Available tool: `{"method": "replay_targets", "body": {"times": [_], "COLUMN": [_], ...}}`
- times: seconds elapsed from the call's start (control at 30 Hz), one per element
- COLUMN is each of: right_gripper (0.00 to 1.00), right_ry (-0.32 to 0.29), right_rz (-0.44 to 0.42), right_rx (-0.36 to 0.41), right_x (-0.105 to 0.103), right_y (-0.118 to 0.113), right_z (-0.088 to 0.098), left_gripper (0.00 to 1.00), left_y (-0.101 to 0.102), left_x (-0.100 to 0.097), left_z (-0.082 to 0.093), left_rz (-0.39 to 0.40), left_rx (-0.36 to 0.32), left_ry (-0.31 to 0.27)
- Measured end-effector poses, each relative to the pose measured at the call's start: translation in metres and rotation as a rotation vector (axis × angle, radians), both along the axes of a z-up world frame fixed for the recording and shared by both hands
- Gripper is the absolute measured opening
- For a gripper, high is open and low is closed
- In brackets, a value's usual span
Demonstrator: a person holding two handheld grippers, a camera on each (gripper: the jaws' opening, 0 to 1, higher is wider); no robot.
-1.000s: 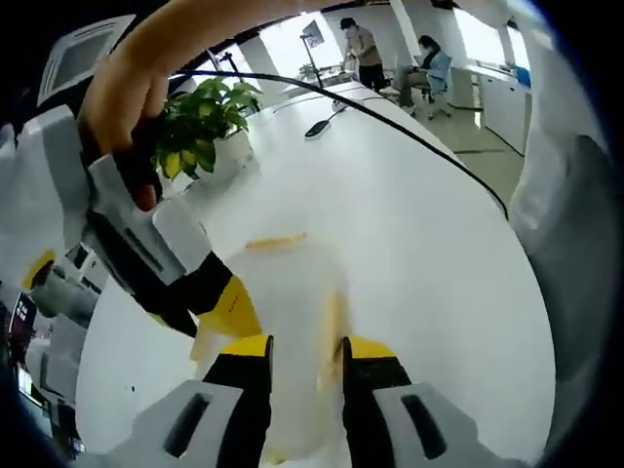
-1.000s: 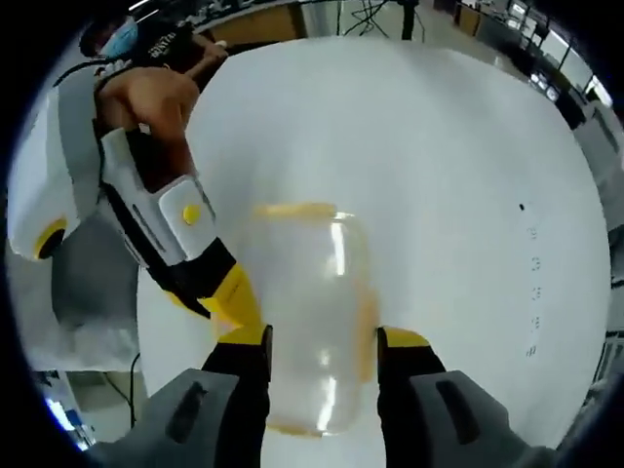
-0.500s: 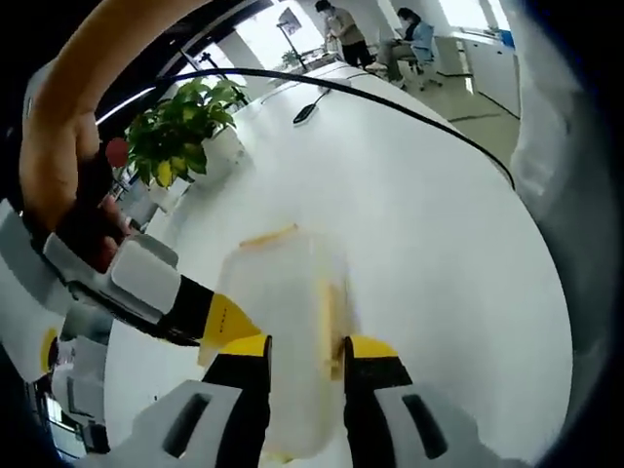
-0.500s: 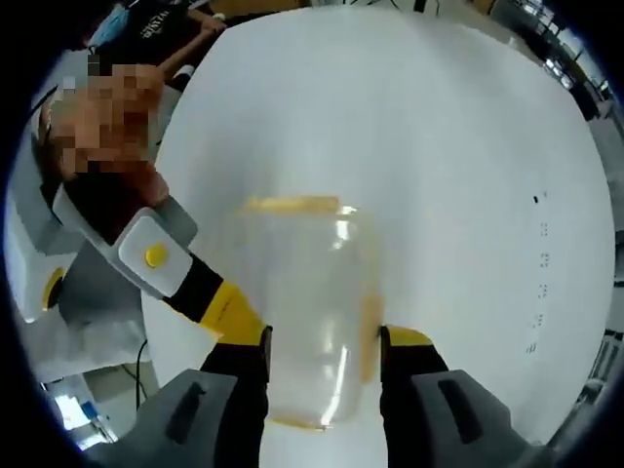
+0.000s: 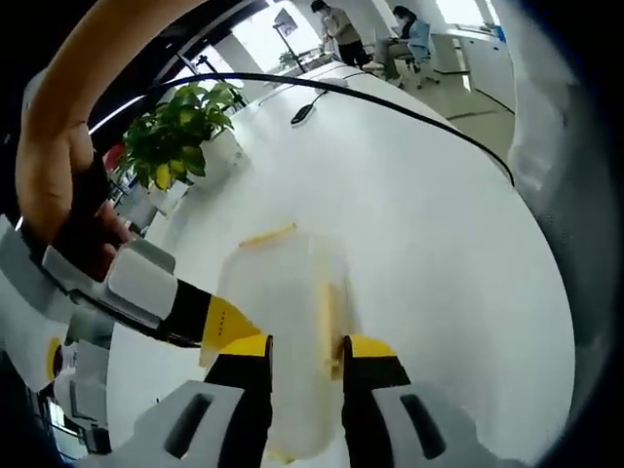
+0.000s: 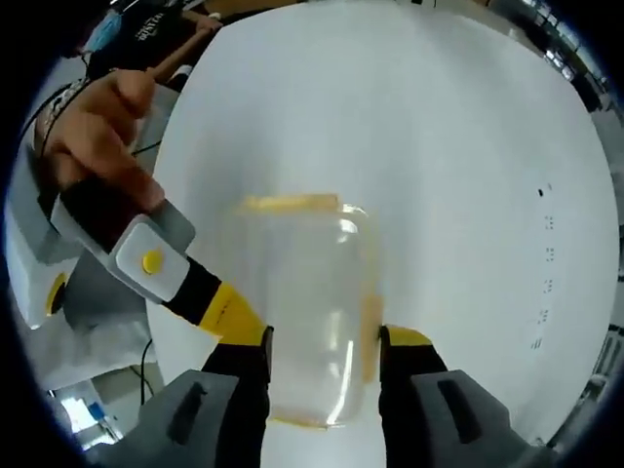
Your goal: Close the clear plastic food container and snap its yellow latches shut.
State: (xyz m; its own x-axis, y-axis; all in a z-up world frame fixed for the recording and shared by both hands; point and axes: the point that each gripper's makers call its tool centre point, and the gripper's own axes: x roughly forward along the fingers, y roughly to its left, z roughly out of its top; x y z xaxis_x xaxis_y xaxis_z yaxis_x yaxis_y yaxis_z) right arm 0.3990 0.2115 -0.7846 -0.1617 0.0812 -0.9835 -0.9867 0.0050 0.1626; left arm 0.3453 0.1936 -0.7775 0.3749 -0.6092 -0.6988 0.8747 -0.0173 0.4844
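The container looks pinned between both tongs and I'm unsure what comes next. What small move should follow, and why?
Probably press the right tongs inward on the side yellow latch. The clear container sits lid-on on the white table, the left tongs bracing it, so the latch seems the remaining step, though whether it is snapped is unclear.

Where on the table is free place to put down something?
The white table is bare beyond the container and on its right side. In the left gripper view, free surface lies between the plant and the black cable. Both grippers crowd the container.
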Motion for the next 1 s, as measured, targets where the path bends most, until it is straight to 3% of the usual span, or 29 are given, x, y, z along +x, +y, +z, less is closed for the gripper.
{"method": "replay_targets", "body": {"times": [0.33, 0.57, 0.73, 1.0], "right_gripper": [0.41, 0.41, 0.41, 0.39], "right_ry": [-0.001, -0.007, -0.006, 0.085], "right_rz": [0.004, -0.005, -0.004, -0.044], "right_rx": [-0.033, -0.042, -0.043, -0.040], "right_x": [0.0017, 0.0013, 0.0015, 0.0032], "right_y": [0.0000, -0.0005, -0.0010, -0.0006], "right_z": [0.0000, -0.0003, -0.0029, -0.0072], "left_gripper": [0.19, 0.16, 0.17, 0.18], "left_y": [-0.0003, 0.0039, 0.0049, 0.0023], "left_x": [0.0010, 0.0058, 0.0066, 0.0043], "left_z": [-0.0005, 0.0007, 0.0010, 0.0002], "left_rz": [0.021, 0.080, 0.058, 0.050], "left_rx": [0.005, -0.008, -0.022, -0.007], "left_ry": [0.000, -0.018, -0.002, -0.027]}}
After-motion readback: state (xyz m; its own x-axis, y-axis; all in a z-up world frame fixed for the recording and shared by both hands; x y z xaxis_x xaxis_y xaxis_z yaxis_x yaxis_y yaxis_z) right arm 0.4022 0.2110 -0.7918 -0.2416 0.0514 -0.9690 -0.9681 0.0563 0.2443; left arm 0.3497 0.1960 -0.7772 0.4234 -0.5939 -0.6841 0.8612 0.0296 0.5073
